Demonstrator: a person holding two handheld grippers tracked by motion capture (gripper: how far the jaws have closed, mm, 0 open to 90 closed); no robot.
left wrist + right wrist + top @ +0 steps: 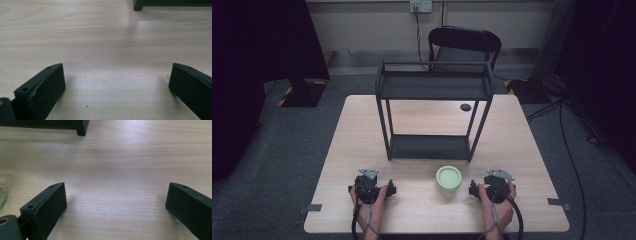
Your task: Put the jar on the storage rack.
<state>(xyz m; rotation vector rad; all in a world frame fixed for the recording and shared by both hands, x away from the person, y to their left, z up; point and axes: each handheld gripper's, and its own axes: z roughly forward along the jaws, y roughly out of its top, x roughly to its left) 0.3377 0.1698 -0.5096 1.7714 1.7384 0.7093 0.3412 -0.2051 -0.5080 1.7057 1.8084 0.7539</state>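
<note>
High view: our left gripper [371, 188] and right gripper [493, 188], both with jaws apart and holding nothing, flank an unlabelled green-lidded jar [448, 178].

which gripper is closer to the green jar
The right gripper: the jar stands just to its left, while the left gripper rests farther off across bare table.

A black two-tier rack [432, 107] is set at the middle of the wooden table [522, 165], and its four legs and lower shelf block the way across the centre. Bare tabletop is left to the rack's left, to its right, and in a strip in front of it. That front strip is interrupted by a pale green lidded jar [448, 179], placed just before the rack's right front leg.
</note>
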